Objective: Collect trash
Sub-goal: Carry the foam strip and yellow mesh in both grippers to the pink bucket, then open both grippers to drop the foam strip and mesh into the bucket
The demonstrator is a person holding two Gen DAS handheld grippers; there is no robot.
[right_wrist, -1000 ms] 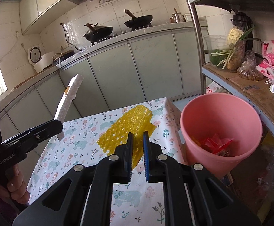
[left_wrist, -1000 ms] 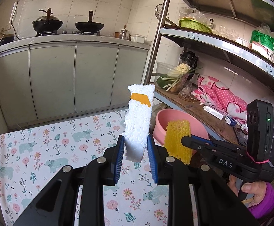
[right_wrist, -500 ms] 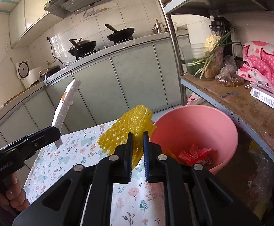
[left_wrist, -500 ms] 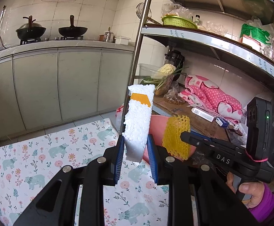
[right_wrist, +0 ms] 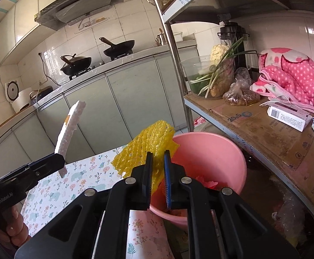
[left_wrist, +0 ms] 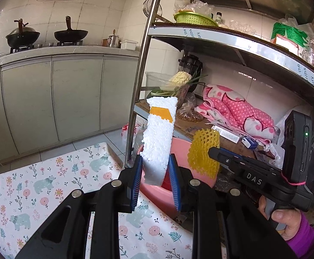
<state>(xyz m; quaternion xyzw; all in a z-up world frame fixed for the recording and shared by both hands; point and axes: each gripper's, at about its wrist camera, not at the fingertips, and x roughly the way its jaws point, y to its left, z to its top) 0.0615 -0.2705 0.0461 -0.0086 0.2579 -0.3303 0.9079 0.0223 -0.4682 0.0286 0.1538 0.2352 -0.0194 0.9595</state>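
Observation:
My left gripper [left_wrist: 154, 170] is shut on a white foam strip [left_wrist: 159, 138] with an orange patch, held upright over the near rim of the pink bucket [left_wrist: 157, 194]. My right gripper [right_wrist: 158, 161] is shut on a yellow foam net [right_wrist: 148, 149], held above the pink bucket [right_wrist: 217, 151], which has red wrappers inside. The net [left_wrist: 203, 153] and right gripper [left_wrist: 211, 151] also show in the left wrist view. The foam strip [right_wrist: 70, 129] and left gripper [right_wrist: 58, 159] show at the left of the right wrist view.
The table with a floral cloth [left_wrist: 49, 185] lies left of the bucket. A metal shelf rack [right_wrist: 265, 129] stands right of it, holding vegetables, a pink blanket [right_wrist: 293, 75] and boxes. Its upright post [left_wrist: 137, 86] rises just behind the bucket. Kitchen cabinets are beyond.
Both grippers have moved right, off the table toward the bucket and shelf, each still holding its piece. The bucket now lies directly under both.

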